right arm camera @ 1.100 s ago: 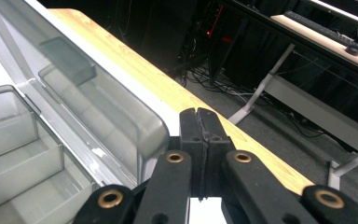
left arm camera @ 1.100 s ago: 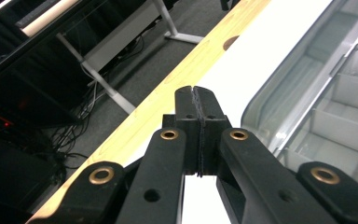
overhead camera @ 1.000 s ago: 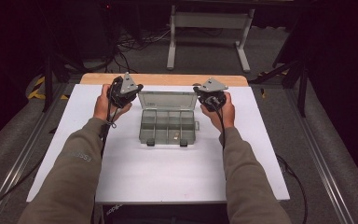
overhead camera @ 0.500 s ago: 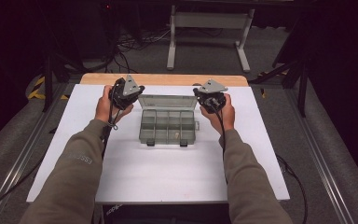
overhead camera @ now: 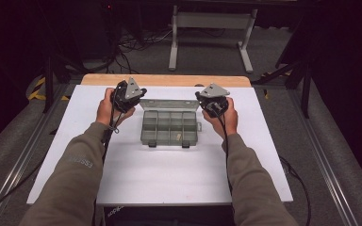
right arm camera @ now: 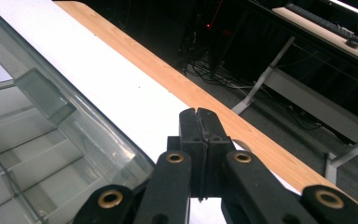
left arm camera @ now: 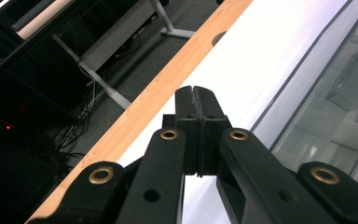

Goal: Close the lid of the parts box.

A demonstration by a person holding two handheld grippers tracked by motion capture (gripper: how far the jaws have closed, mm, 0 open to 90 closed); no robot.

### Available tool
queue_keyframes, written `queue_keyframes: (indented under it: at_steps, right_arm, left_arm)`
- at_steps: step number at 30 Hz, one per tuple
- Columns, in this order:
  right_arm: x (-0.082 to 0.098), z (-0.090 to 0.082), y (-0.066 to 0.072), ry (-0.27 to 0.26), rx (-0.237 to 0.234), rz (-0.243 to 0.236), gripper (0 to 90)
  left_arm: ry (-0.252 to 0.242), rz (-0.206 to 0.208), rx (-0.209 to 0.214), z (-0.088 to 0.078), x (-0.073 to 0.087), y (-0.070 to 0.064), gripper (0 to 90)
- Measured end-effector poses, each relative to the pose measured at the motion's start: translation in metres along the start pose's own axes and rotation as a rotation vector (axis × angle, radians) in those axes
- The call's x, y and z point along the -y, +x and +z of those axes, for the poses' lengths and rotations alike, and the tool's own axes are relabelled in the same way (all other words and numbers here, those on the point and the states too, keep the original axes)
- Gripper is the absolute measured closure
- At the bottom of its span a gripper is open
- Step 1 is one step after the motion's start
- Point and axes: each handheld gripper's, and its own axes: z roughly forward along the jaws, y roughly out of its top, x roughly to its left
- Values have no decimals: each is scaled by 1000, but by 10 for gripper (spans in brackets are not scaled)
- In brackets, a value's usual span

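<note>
Since a second ago little has moved at the left: the left gripper [overhead camera: 143,91] hangs by the left end of the box's lid, and in the left gripper view its black jaws are pressed together with nothing between them [left arm camera: 196,91]. Between the hands, the clear plastic compartment box [overhead camera: 144,128] sits mid-table on the white tabletop [overhead camera: 169,179]. Its hinged transparent lid [overhead camera: 169,104] looks shorter from above than before, so it seems to have tipped up from lying back toward upright. At the right, the right gripper [overhead camera: 199,96] has barely shifted by the lid's other end, jaws likewise closed and empty. I judge the lid is being closed, with the swing down onto the compartments yet to come.
</note>
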Motion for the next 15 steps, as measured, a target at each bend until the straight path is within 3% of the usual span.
queue_keyframes:
  at_steps: [15]
  right_arm:
    - [8,-7,7,-4,-21,17,900]
  left_arm:
    - [-5,24,14,-4,2,-9,900]
